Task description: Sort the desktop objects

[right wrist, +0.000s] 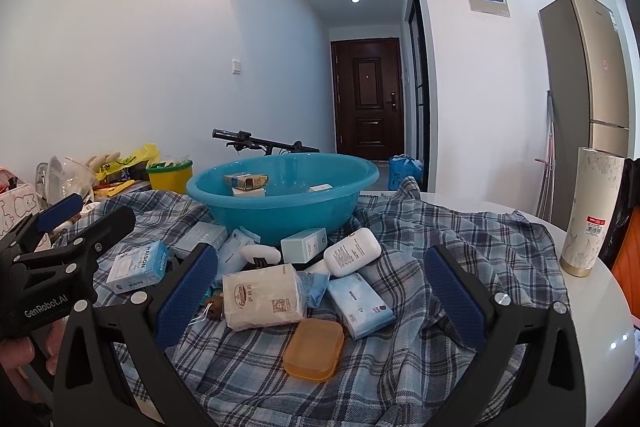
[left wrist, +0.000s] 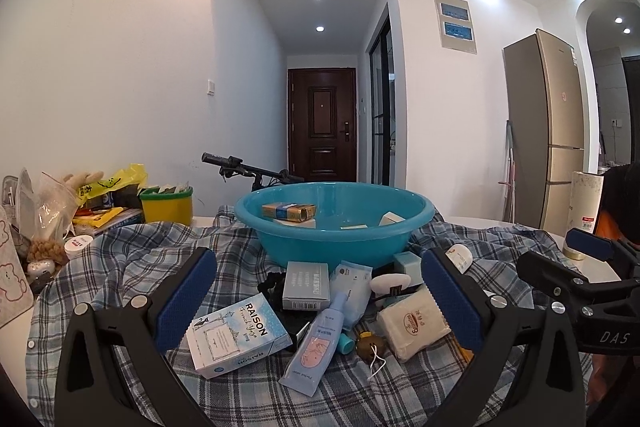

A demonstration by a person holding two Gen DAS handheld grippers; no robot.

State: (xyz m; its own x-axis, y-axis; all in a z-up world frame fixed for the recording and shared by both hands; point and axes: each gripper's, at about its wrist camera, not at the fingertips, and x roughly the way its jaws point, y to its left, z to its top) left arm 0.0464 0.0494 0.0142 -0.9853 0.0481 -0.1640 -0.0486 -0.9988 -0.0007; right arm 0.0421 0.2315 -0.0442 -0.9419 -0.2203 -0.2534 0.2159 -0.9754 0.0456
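Several small boxes (left wrist: 289, 213) are already gathered in the blue basin (left wrist: 334, 223), while a pile of packets (right wrist: 262, 301) is left on the plaid-covered surface (right wrist: 400, 367); left gripper (left wrist: 316, 299) and right gripper (right wrist: 320, 297) are held spread wide, empty, apparently poised for another pick.

Both wrist views sit low and near over the plaid cloth (left wrist: 120, 267), facing a far door (left wrist: 322, 123) (down a hallway). Each looks out between its own fingers (left wrist: 188, 291) at a blue basin (left wrist: 334, 223) just beyond the fingertips. The left gripper (right wrist: 72, 223) shows beside the right view's left finger (right wrist: 188, 291).
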